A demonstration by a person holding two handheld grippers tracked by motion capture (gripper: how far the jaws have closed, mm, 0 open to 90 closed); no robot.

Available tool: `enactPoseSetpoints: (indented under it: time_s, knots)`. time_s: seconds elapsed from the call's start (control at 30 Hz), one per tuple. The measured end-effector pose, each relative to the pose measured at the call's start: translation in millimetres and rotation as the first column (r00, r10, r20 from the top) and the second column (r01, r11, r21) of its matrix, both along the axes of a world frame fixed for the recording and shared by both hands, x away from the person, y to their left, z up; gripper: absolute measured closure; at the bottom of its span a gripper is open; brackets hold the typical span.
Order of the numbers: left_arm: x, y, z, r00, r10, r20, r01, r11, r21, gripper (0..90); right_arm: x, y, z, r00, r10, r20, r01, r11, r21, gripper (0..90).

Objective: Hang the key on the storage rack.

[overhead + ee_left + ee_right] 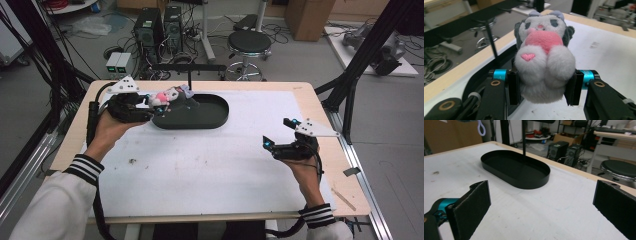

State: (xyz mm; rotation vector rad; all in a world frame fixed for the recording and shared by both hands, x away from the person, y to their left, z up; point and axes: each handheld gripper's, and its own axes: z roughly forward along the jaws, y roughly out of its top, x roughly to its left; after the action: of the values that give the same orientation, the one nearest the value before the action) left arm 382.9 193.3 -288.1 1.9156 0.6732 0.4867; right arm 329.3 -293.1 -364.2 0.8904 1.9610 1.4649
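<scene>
Holding a small grey and white plush toy cat with a pink belly [544,60], the left hand-held gripper [544,88] has its two black jaws pressed against the toy's lower body from either side. In the left gripper view the toy sits upright between the jaws, its face turned toward the camera, with a small pink heart on one foot. From the high view the left hand-held gripper [145,107] is at the far left of the surface, and the toy [167,96] hangs at the left end of a black oval tray with a low wall [215,117], over its rim. Whether the toy touches the tray floor cannot be told.

The right hand-held gripper [280,132] is near the right side of the surface, well apart from the tray and the toy. In the right gripper view its two black padded jaws stand wide apart with nothing between them [541,207], and the tray [531,183] lies ahead of them on the white sheet [564,215] covering the light wooden surface [320,107].

Counted: one plush toy, one tray, two hand-held grippers, and two hands with black-and-white striped cuffs on white sleeves.
</scene>
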Motion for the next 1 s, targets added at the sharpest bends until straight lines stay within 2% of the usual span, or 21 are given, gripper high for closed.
enactPoseSetpoints:
  time_s: [0.03,0.07,0.1,0.13,0.17,0.27,0.37,0.4,0.43,0.47,0.5,0.53,0.57,0.6,0.7,0.73,0.8,0.83,0.87,0.97,1.0]
  knots:
    - [0.0,0.0,0.0,1.0,0.0,0.0,0.0,1.0,0.0,56.5,-1.7,-2.5,-2.4,0.9999,-0.009,0.007,0.009,1.0,0.008,0.4]
    - [0.5,2.3,0.8,0.9993,0.036,0.01,-0.036,0.9994,0.0,56.5,-3.3,-4.8,-4.9,0.9998,-0.016,0.013,0.016,1.0,0.014,0.4]
    - [0.5,2.3,0.8,0.9993,0.036,0.01,-0.036,0.9994,0.0,56.5,-3.3,-4.8,-4.9,0.9998,-0.016,0.013,0.016,1.0,0.014,0.4]
    - [1.4,4.8,1.6,0.9975,0.069,0.017,-0.069,0.9976,-0.012,56.5,-6.6,-8.8,-9.6,0.9988,-0.031,0.037,0.03,0.999,0.023,0.4]
    - [1.4,4.8,1.6,0.9975,0.069,0.017,-0.069,0.9976,-0.012,56.5,-6.6,-8.8,-9.6,0.9988,-0.031,0.037,0.03,0.999,0.023,0.4]
    - [3.9,10.5,2.5,0.9914,0.128,0.025,-0.128,0.9914,-0.027,56.5,-14.8,-15.0,-17.8,0.9955,-0.037,0.088,0.033,0.998,0.044,0.4]
    - [5.1,13.7,2.5,0.988,0.152,0.028,-0.151,0.988,-0.031,56.5,-18.7,-17.9,-21.6,0.9935,-0.037,0.107,0.03,0.998,0.059,0.4]
    - [5.5,15.1,2.6,0.9855,0.168,0.027,-0.167,0.9855,-0.032,56.5,-22.3,-21.0,-26.0,0.991,-0.04,0.127,0.031,0.997,0.075,0.4]
    - [6.0,16.9,2.7,0.9829,0.182,0.027,-0.181,0.9828,-0.035,56.5,-22.3,-21.0,-26.0,0.991,-0.04,0.127,0.031,0.997,0.075,0.4]
    - [6.8,20.0,3.2,0.9764,0.215,0.025,-0.214,0.9762,-0.038,56.5,-24.5,-23.2,-29.8,0.9906,-0.047,0.128,0.035,0.996,0.088,0.4]
    - [6.8,20.0,3.2,0.9764,0.215,0.025,-0.214,0.9762,-0.038,56.5,-24.5,-23.2,-29.8,0.9906,-0.047,0.128,0.035,0.996,0.088,0.4]
    - [7.7,22.7,3.1,0.9683,0.249,0.026,-0.247,0.9679,-0.045,56.5,-26.7,-25.9,-34.6,0.9899,-0.053,0.132,0.039,0.994,0.105,0.4]
    - [7.7,22.7,3.1,0.9683,0.249,0.026,-0.247,0.9679,-0.045,56.6,-26.7,-25.9,-34.6,0.9899,-0.053,0.132,0.039,0.994,0.105,0.4]
    - [9.4,26.6,3.1,0.9586,0.283,0.026,-0.282,0.9583,-0.047,56.5,-28.6,-27.7,-38.7,0.9886,-0.065,0.136,0.049,0.992,0.119,0.4]
    - [10.9,28.9,2.8,0.9543,0.298,0.021,-0.297,0.9536,-0.052,56.5,-30.3,-29.3,-43.7,0.9846,-0.077,0.157,0.059,0.991,0.121,0.4]
    - [12.4,31.0,3.0,0.9467,0.32,0.033,-0.319,0.9467,-0.045,56.6,-31.3,-30.0,-47.7,0.9858,-0.07,0.153,0.051,0.991,0.125,0.4]
    - [13.9,33.4,2.7,0.942,0.334,0.028,-0.332,0.9414,-0.057,56.6,-32.2,-30.7,-52.2,0.9848,-0.072,0.158,0.052,0.99,0.129,0.4]
    - [13.9,33.4,2.7,0.942,0.334,0.028,-0.332,0.9414,-0.057,56.6,-32.2,-30.7,-52.2,0.9848,-0.072,0.158,0.052,0.99,0.129,0.4]
    - [15.3,35.0,2.0,0.9374,0.347,0.03,-0.345,0.937,-0.052,56.5,-33.0,-31.6,-56.5,0.9842,-0.068,0.164,0.048,0.991,0.125,0.4]
    - [17.1,36.1,1.2,0.9336,0.357,0.029,-0.355,0.9331,-0.058,56.5,-33.6,-32.8,-60.7,0.9827,-0.072,0.171,0.051,0.991,0.126,0.4]
    - [18.8,36.6,0.5,0.9298,0.367,0.025,-0.365,0.9288,-0.064,56.6,-34.4,-33.7,-64.5,0.982,-0.077,0.172,0.054,0.99,0.133,0.3]
